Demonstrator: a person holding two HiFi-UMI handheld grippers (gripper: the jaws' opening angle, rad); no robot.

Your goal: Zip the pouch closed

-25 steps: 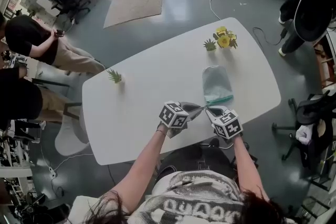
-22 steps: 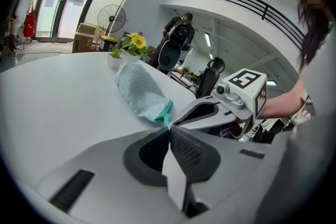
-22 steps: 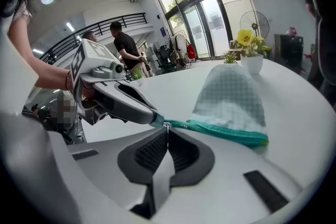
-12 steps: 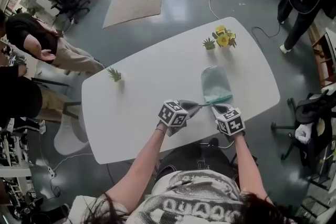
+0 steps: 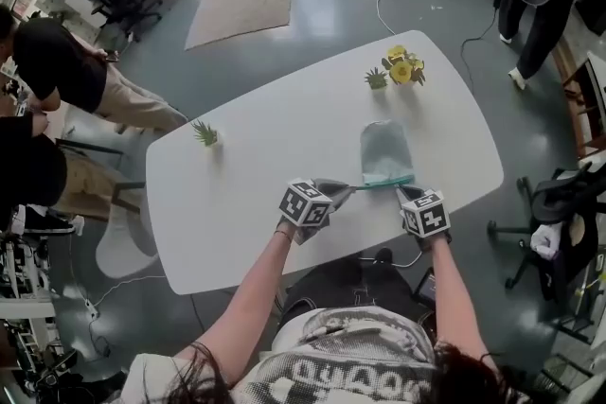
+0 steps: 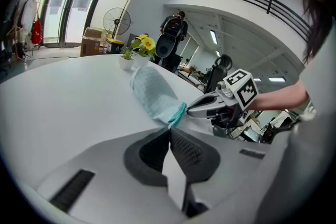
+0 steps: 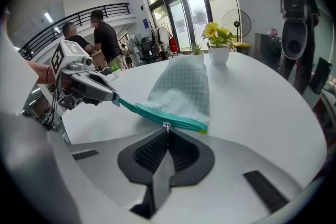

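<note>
Over the last second our right gripper (image 5: 405, 192) has slid away from our left gripper (image 5: 347, 188) along the pouch's teal zipper edge (image 5: 383, 183). That edge is now stretched between the two. The left has hardly shifted. The pouch (image 5: 386, 151) lies flat on the white surface (image 5: 256, 156), its body reaching away beyond both sets of fingers and its mouth running just in front of them.

To do this stroke well, we judge that the left end must stay anchored while we draw the slider straight along the line of the teeth. Keeping low to the surface should hold the edge taut so it does not buckle or lift. A short stretch of teal shows past the right fingers, so the pull likely has a little farther to go before the end stop.

Our left fingers (image 6: 191, 152) are pressed together, pinching the near end of the teal edge at their tips. Our right fingers (image 7: 149, 152) are likewise pressed together, nipping the small metal zipper pull (image 7: 167, 125) at their very tips, with the teal edge just beyond them.
</note>
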